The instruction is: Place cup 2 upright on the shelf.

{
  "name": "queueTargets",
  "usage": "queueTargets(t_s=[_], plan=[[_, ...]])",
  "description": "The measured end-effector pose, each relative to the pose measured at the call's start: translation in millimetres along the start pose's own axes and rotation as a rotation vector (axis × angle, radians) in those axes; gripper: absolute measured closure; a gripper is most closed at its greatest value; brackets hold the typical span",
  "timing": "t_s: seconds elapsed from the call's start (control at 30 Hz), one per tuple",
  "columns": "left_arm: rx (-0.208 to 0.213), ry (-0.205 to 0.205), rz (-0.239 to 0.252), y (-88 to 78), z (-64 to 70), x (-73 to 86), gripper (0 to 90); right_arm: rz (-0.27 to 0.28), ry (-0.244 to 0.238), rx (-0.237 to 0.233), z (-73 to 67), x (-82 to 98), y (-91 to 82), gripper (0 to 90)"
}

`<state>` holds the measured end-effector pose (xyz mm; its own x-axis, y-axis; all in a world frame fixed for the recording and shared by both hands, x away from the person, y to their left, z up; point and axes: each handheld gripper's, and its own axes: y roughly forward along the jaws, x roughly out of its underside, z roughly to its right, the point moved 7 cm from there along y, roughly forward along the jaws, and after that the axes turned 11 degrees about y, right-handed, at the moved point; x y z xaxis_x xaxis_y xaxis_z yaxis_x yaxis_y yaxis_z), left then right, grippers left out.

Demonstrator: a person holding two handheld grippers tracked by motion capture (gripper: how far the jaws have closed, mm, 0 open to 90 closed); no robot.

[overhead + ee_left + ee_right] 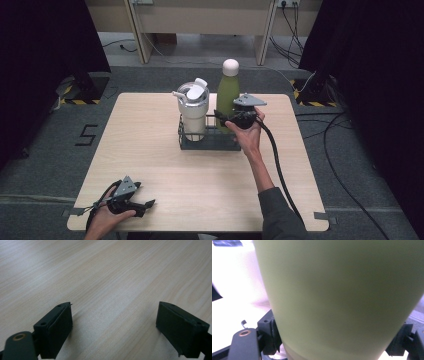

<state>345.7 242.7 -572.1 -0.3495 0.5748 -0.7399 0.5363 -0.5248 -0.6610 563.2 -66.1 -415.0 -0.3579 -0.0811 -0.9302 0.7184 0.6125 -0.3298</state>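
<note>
The right claw [224, 119] was clamped on the green bottle [228, 95] standing in the wire rack [207, 142] beside the white tumbler [192, 107]; the left claw [145, 205] rested wide open and empty on the tabletop [200, 175].

We are reading just 1 sign: a dark numeral 5 [88, 135] marked on the grey floor [45, 165], left of the table [150, 165]. We are finding no legible text, label or brand on the bottle [228, 95], the tumbler [192, 112] or either gripper.
</note>
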Motion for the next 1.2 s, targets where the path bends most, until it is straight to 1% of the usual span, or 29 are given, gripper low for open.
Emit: queueTargets(t_s=[0.03, 0.2, 0.3, 0.47, 0.5, 0.6, 0.67, 0.73, 0.77, 0.83, 0.93, 1.03, 1.1, 1.2], plan=[[0.0, 0.0, 0.0, 0.0, 0.0, 0.0, 13.0, -0.004, 0.003, 0.006, 2.5, 2.3, 2.6, 21.0], [0.0, 0.0, 0.0, 0.0, 0.0, 0.0, 13.1, -0.011, 0.016, 0.004, 4.5, 8.1, 6.6, 21.0], [0.0, 0.0, 0.0, 0.0, 0.0, 0.0, 13.0, -0.018, 0.009, 0.015, 7.6, 13.2, 8.8, 21.1], [0.0, 0.0, 0.0, 0.0, 0.0, 0.0, 13.0, -0.026, 0.027, 0.023, 13.5, 22.8, 10.8, 21.0], [0.0, 0.0, 0.0, 0.0, 0.0, 0.0, 13.1, -0.029, 0.03, 0.023, 15.0, 27.5, 12.1, 21.0], [0.0, 0.0, 0.0, 0.0, 0.0, 0.0, 13.0, -0.034, 0.029, 0.025, 16.8, 32.5, 13.7, 21.0], [0.0, 0.0, 0.0, 0.0, 0.0, 0.0, 13.0, -0.033, 0.042, 0.022, 17.6, 36.5, 15.6, 21.0], [0.0, 0.0, 0.0, 0.0, 0.0, 0.0, 13.0, -0.039, 0.044, 0.023, 18.5, 40.5, 17.1, 21.0], [0.0, 0.0, 0.0, 0.0, 0.0, 0.0, 13.0, -0.034, 0.029, 0.028, 19.0, 43.4, 18.3, 21.0], [0.0, 0.0, 0.0, 0.0, 0.0, 0.0, 13.1, -0.037, 0.028, 0.025, 18.2, 44.1, 18.2, 21.0], [0.0, 0.0, 0.0, 0.0, 0.0, 0.0, 13.0, -0.038, 0.002, 0.019, 17.3, 44.8, 18.0, 20.9], [0.0, 0.0, 0.0, 0.0, 0.1, 0.0, 13.1, -0.047, -0.014, 0.022, 15.4, 46.8, 16.9, 20.7], [0.0, 0.0, 0.0, 0.0, 0.1, 0.0, 13.0, -0.048, -0.014, 0.018, 15.5, 47.6, 15.6, 20.7], [0.0, 0.0, 0.0, 0.0, 0.1, 0.0, 13.0, -0.052, 0.005, 0.001, 18.0, 47.6, 15.2, 20.0]])
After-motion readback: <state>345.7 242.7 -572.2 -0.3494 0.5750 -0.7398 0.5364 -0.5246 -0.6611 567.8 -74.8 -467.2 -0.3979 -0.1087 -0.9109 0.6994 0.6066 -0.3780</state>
